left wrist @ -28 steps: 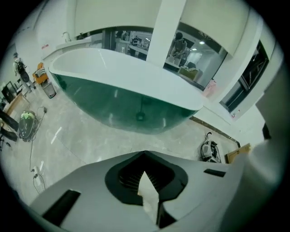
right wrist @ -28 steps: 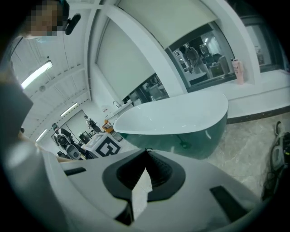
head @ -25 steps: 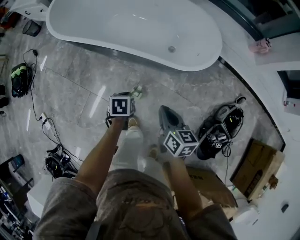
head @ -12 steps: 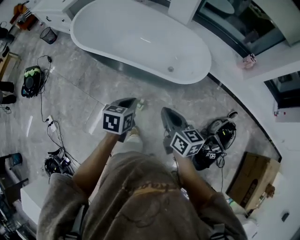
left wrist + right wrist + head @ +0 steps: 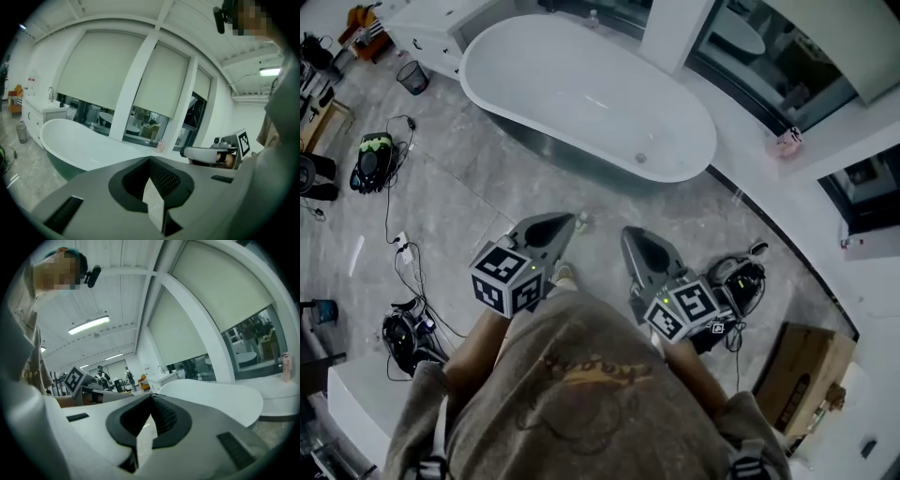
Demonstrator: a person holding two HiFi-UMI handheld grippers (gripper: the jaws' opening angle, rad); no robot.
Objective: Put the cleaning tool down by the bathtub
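marble floor (image 5: pixel 473 192) by bathtub (image 5: pixel 581 94): small pale cleaning tool (image 5: pixel 580 221); left gripper (image 5: pixel 566 218), right gripper (image 5: pixel 628 232) fingers together, empty.

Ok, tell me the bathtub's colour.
The bathtub is white inside, dark greenish outside; head view shows it best.

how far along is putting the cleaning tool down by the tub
Looks done: a small green-and-white item, probably the tool, lies on the grey marble floor near the white oval bathtub. In hand: nothing; the left gripper and right gripper are both shut and empty. Left: nothing obvious.
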